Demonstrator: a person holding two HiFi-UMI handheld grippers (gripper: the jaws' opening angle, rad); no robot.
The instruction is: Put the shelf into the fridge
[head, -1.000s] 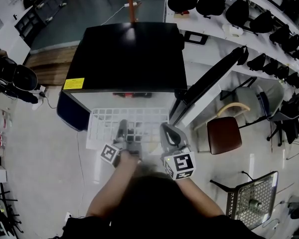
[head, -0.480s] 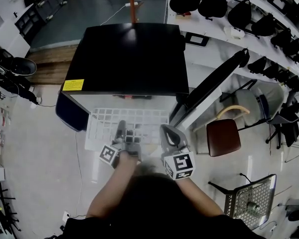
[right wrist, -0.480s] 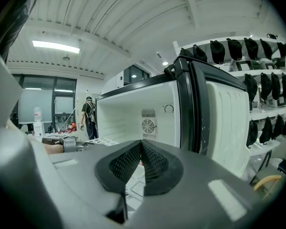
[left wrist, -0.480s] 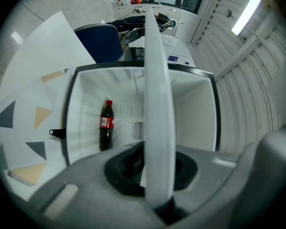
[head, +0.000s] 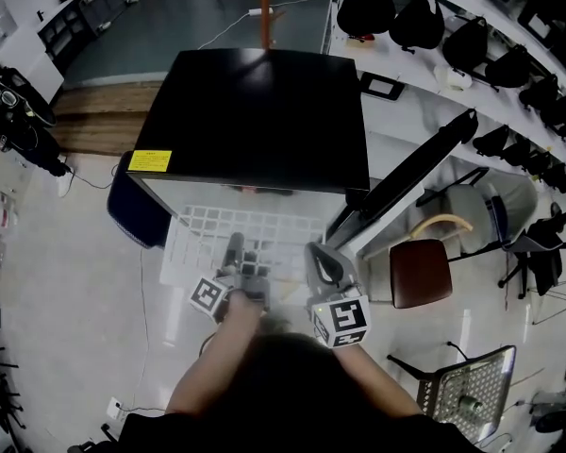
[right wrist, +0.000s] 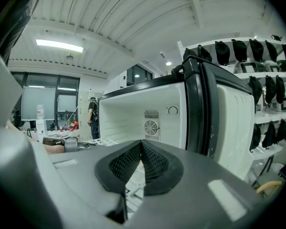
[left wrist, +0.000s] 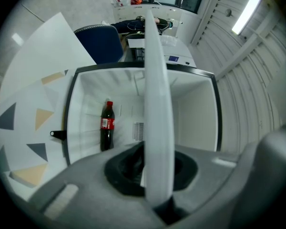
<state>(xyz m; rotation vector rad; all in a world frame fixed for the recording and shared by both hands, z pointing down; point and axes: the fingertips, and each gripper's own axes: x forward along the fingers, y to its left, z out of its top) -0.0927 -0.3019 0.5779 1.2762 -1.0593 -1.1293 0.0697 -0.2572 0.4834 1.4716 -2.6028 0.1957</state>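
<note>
Pale floor (head: pixel 75 281), black fridge (head: pixel 255 111) standing on it, brown chair (head: pixel 420 274)

Shelf (head: pixel 250 226) smooth white plastic lattice; fridge (head: pixel 255 111) top glossy black; floor (head: pixel 85 281) shiny.

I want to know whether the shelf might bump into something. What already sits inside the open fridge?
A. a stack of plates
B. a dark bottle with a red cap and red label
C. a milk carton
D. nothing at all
B: the left gripper view looks into the open fridge and shows a dark bottle with a red cap and red label inside it.
</note>
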